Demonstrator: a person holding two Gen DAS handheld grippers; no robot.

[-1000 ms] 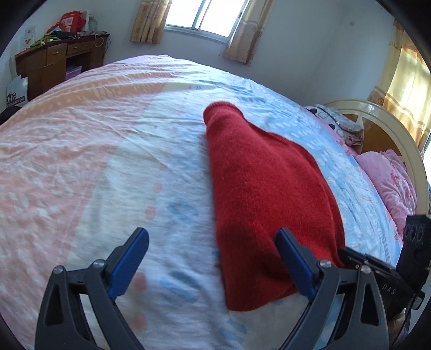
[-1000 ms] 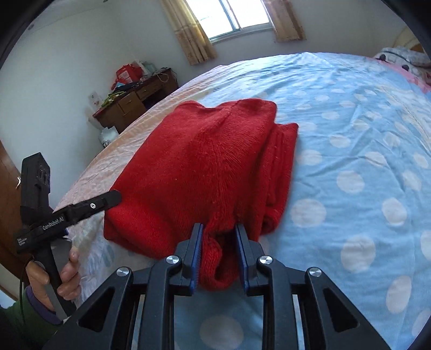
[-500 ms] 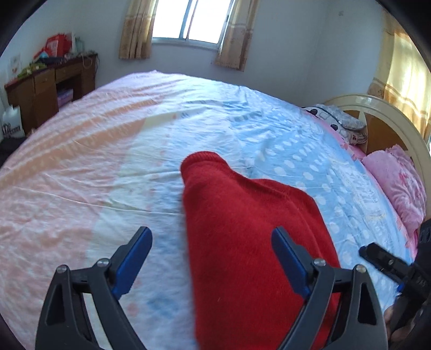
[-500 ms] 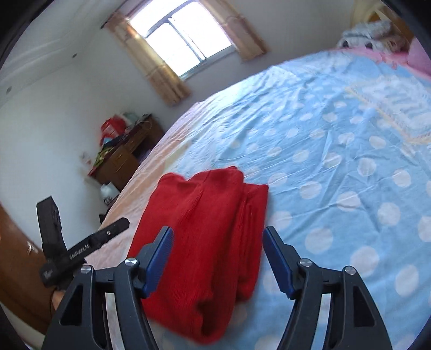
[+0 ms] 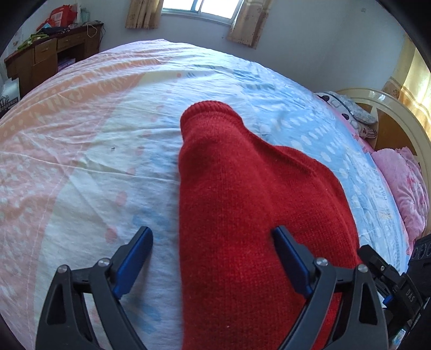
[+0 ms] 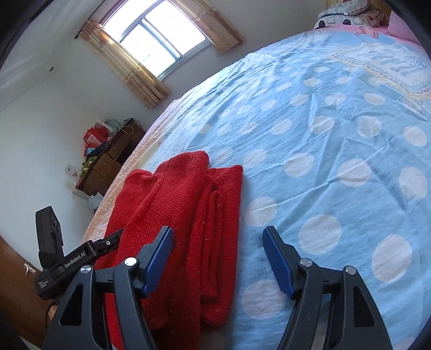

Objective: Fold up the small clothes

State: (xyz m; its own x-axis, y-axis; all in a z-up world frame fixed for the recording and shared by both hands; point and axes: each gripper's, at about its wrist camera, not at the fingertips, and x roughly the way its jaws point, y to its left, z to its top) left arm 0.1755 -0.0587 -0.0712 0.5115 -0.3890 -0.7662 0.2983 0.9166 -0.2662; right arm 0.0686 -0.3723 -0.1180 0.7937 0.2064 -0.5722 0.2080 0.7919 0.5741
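Two grippers are over a bed, and both have their blue-padded jaws spread wide with nothing pinched between them. One red knitted sweater (image 5: 250,215) lies folded on the bedsheet (image 5: 80,140), on the part where the pink pattern changes to white and blue with dots. In the left wrist view the left gripper (image 5: 212,258) is above the near end of the sweater – its right finger is in front of the red knit, its left finger is in front of the sheet just beside the sweater's edge, and I cannot tell if either pad touches. The narrow end of the sweater points away, toward the window (image 5: 204,8). In the right wrist view the right gripper (image 6: 216,259) is at the right edge of the folded sweater (image 6: 175,215); the left finger stands in front of the knit and the right finger in front of the blue dotted sheet (image 6: 336,134). The left gripper's black body (image 6: 78,258) shows at the lower left of this view, beside the sweater. A wooden desk (image 5: 51,53) with clutter stands by the wall, and pink bedding (image 5: 404,183) lies at the headboard – well apart from the sweater.
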